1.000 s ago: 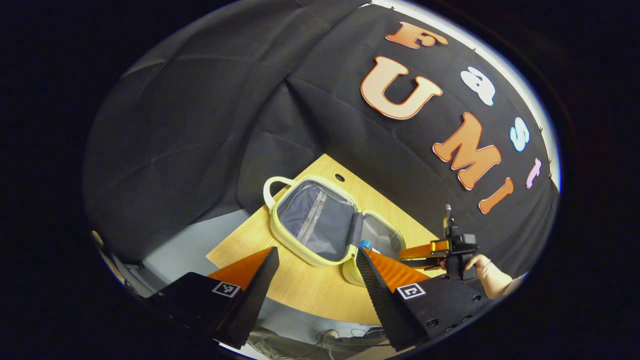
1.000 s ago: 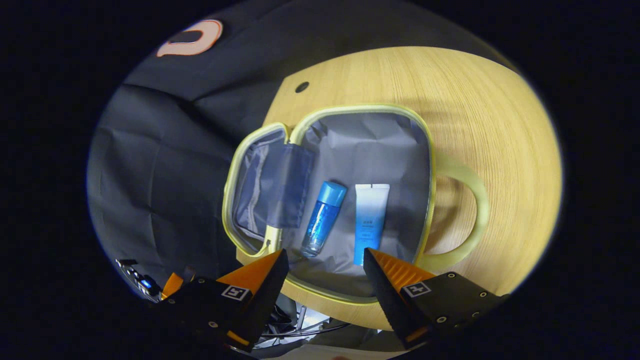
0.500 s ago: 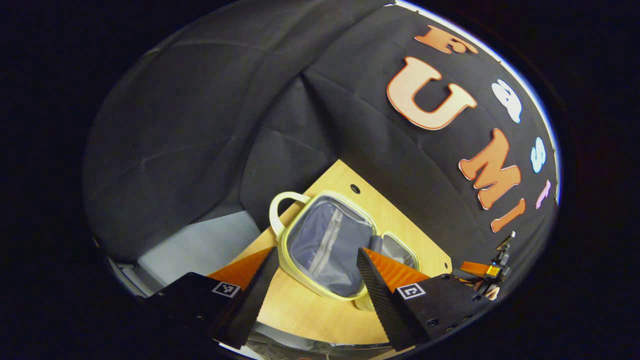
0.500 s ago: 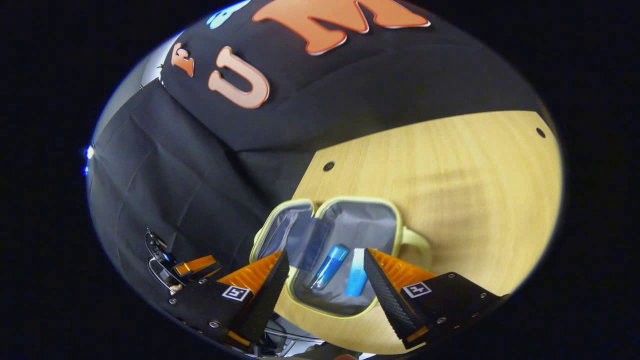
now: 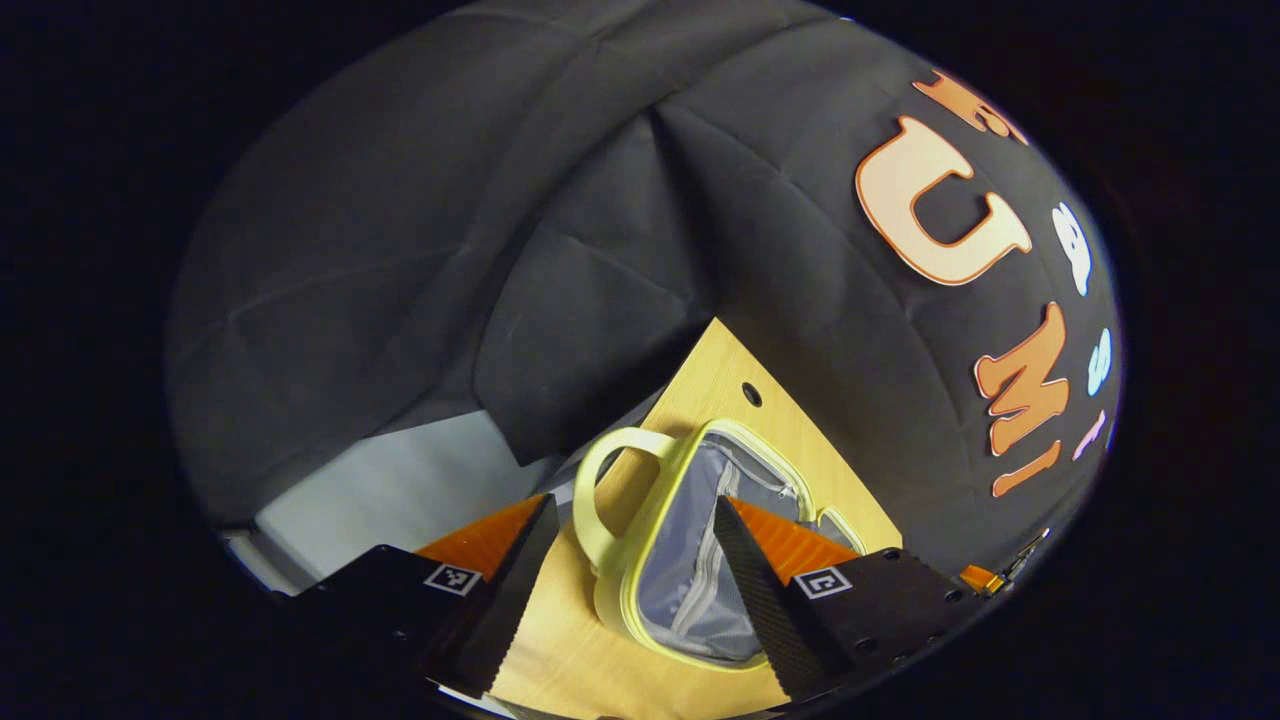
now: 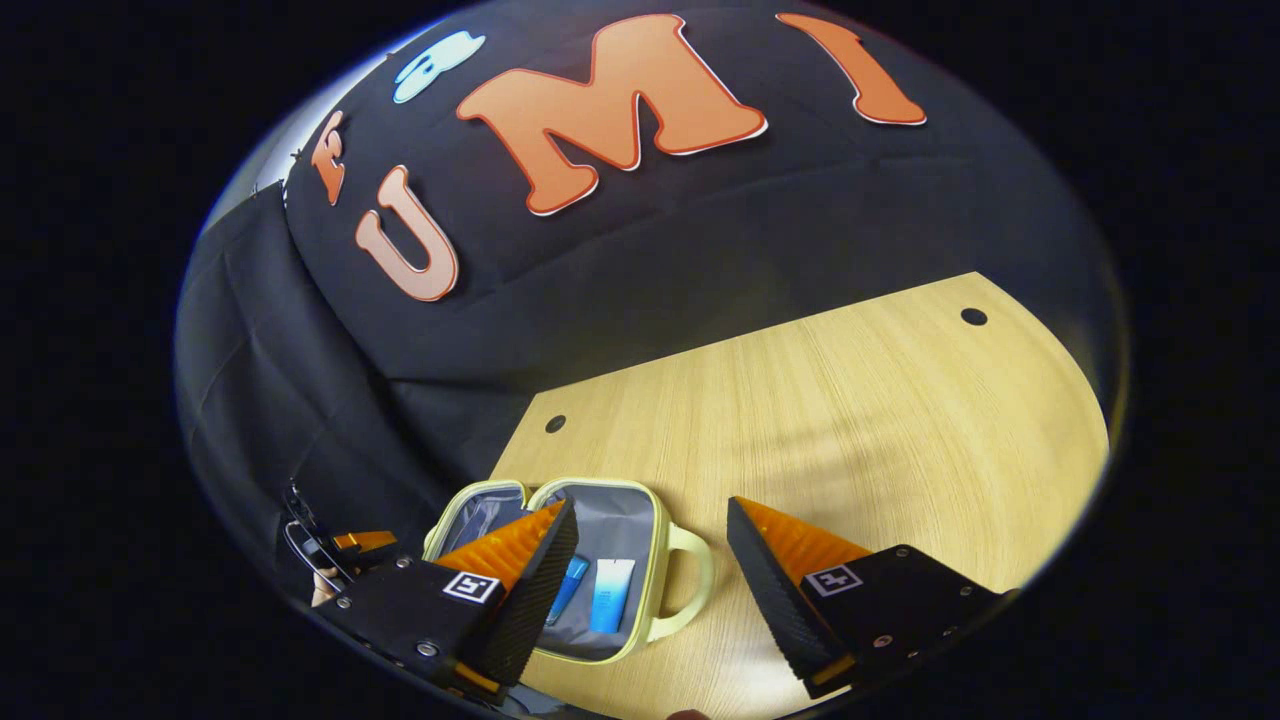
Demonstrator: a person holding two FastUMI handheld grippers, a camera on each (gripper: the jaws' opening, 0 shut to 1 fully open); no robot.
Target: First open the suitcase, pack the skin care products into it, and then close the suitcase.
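Observation:
The pale yellow suitcase (image 6: pixel 618 528) lies open on the wooden table (image 6: pixel 850 420). A blue bottle (image 6: pixel 571 588) and a white-and-blue tube (image 6: pixel 611 608) lie side by side on its grey lining. My right gripper (image 6: pixel 652 502) is open and empty, held above and back from the case, whose handle (image 6: pixel 692 590) sits between the fingers. In the left gripper view the lid (image 5: pixel 690 585), with its mesh pocket, and the lid's handle (image 5: pixel 592 495) lie just beyond my open, empty left gripper (image 5: pixel 633 500).
The table has small round holes (image 6: pixel 973 316) near its far edge, and black cloth hangs behind it. Bare wood stretches right of the case. The left gripper (image 6: pixel 352 543) and the hand holding it appear beside the case in the right gripper view.
My right gripper has pulled up and back from the case, which now looks small and low. My left gripper has swung closer to the lid, whose handle now lies between its fingers.

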